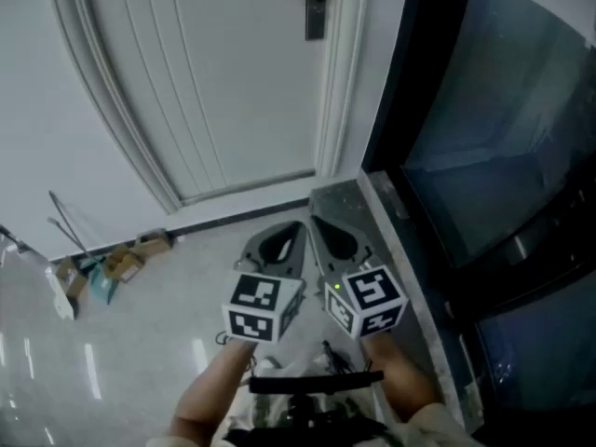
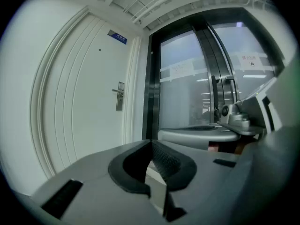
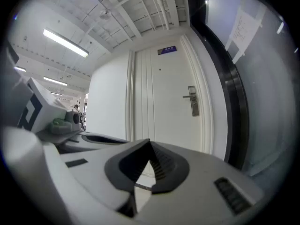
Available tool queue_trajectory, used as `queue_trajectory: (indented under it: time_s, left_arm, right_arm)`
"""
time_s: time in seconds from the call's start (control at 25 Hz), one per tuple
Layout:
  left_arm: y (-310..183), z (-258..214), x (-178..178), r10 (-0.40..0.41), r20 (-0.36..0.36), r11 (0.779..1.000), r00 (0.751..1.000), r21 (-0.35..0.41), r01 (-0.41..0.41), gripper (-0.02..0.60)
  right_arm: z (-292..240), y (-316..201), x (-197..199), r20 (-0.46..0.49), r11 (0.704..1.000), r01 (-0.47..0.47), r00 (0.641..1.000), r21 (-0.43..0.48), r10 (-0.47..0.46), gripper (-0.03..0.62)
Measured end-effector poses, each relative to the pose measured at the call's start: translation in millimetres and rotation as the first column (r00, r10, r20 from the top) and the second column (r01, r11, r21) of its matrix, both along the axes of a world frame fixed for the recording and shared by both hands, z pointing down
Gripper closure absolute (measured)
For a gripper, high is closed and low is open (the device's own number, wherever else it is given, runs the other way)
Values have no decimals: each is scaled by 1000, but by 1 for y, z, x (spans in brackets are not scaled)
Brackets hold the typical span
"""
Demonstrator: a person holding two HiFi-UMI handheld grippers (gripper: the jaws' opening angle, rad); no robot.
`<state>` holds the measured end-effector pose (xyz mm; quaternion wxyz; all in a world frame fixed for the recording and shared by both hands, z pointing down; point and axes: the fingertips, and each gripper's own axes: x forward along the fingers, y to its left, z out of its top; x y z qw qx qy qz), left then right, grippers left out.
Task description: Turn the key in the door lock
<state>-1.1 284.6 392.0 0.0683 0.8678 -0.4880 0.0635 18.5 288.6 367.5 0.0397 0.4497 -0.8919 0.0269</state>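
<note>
The white door stands shut ahead, and its metal lock plate with a lever handle is at the top of the head view. The same handle shows small and far off in the left gripper view, and the handle likewise in the right gripper view. No key can be made out at this distance. My left gripper and right gripper are held side by side low in front of me, well short of the door. Both are shut, with nothing between their jaws.
A glass wall in a dark frame runs along the right of the door. A dark stone sill lies at its foot. Cardboard boxes and scraps lie on the pale floor by the left wall. A blue sign is fixed above the door.
</note>
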Motion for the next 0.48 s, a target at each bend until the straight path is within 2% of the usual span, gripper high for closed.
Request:
queue_trajectory:
  time_s: [0.48]
  left_arm:
    - [-3, 3, 8, 4, 15, 1000, 1000, -15, -3, 563]
  right_arm:
    - [4, -3, 8, -2, 1000, -24, 1000, -8, 24, 588]
